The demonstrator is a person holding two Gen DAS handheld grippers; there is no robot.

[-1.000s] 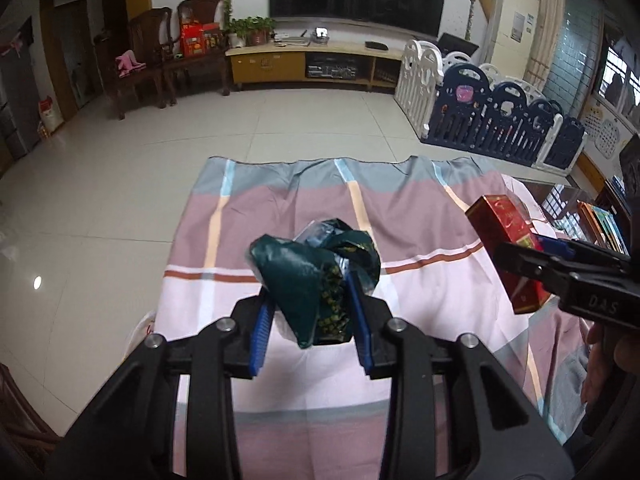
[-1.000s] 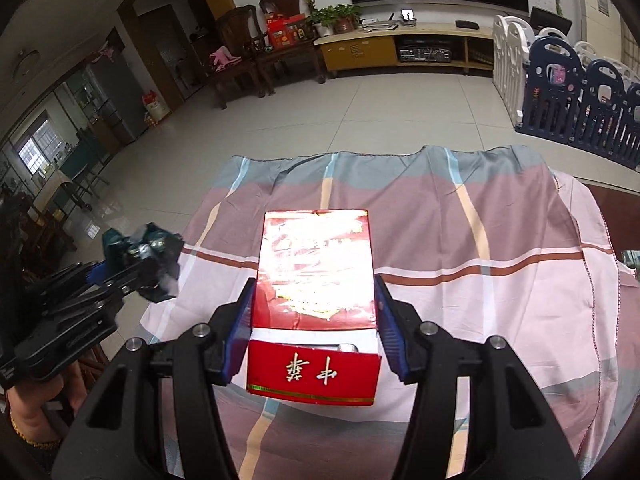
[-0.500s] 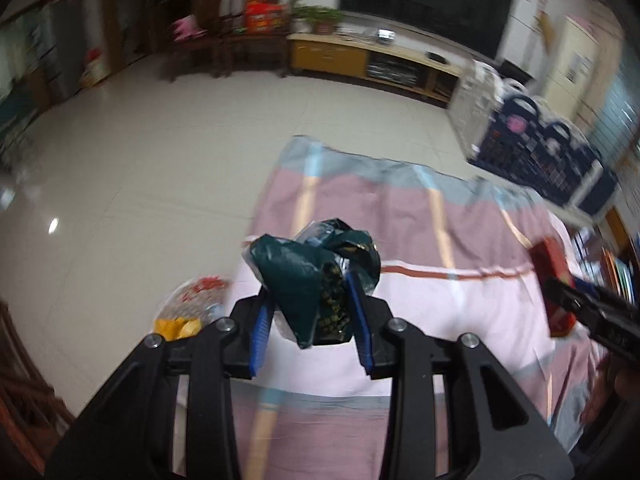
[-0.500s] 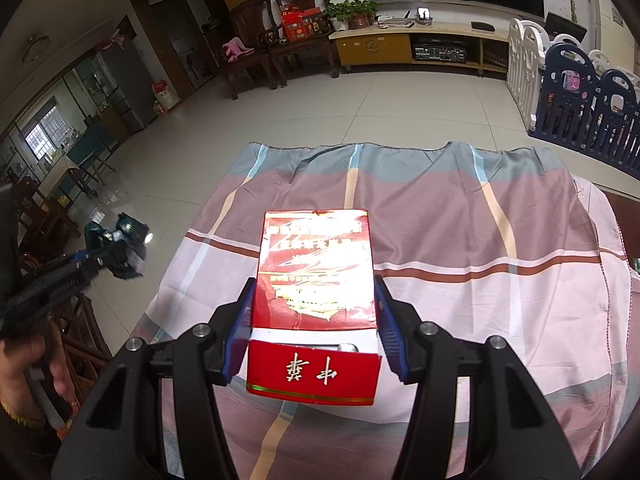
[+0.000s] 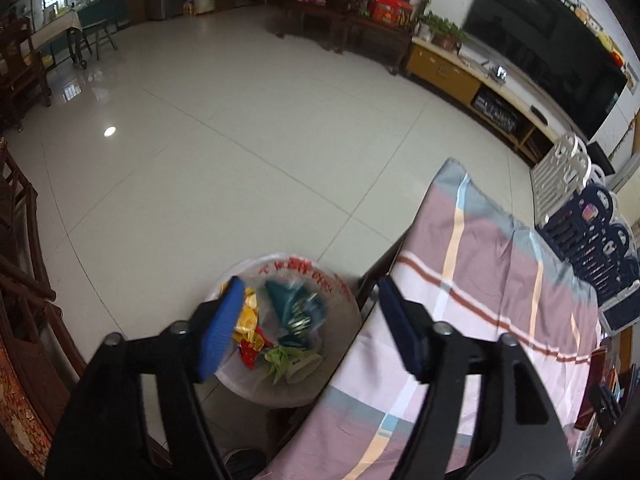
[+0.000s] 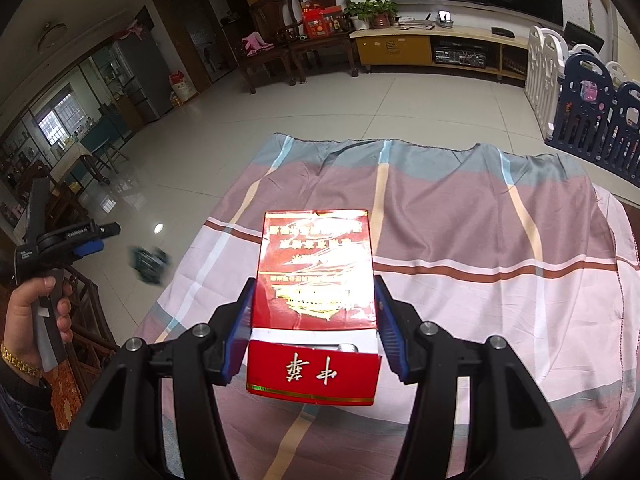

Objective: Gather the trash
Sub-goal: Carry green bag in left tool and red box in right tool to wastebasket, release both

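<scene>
My left gripper (image 5: pixel 308 320) is open and empty, held above a trash bin (image 5: pixel 348 384) lined with a clear bag beside the table. The dark green wrapper (image 5: pixel 296 312) is falling into the bin, over several colourful wrappers (image 5: pixel 256 340). In the right wrist view the left gripper (image 6: pixel 94 240) is at the far left with the blurred green wrapper (image 6: pixel 148 264) dropping below it. My right gripper (image 6: pixel 312 332) is shut on a red cigarette box (image 6: pixel 316 280), held above the table.
A striped pink and grey cloth (image 6: pixel 500 240) covers the table (image 5: pixel 500 300). Dark wooden chairs (image 5: pixel 24 272) stand at the left. A baby fence (image 6: pixel 580 112) stands at the right. A TV cabinet (image 6: pixel 432 48) is at the back across the tiled floor.
My left gripper swung left off the table to over the bin and opened, letting go of the green wrapper. My right gripper still holds the red box.
</scene>
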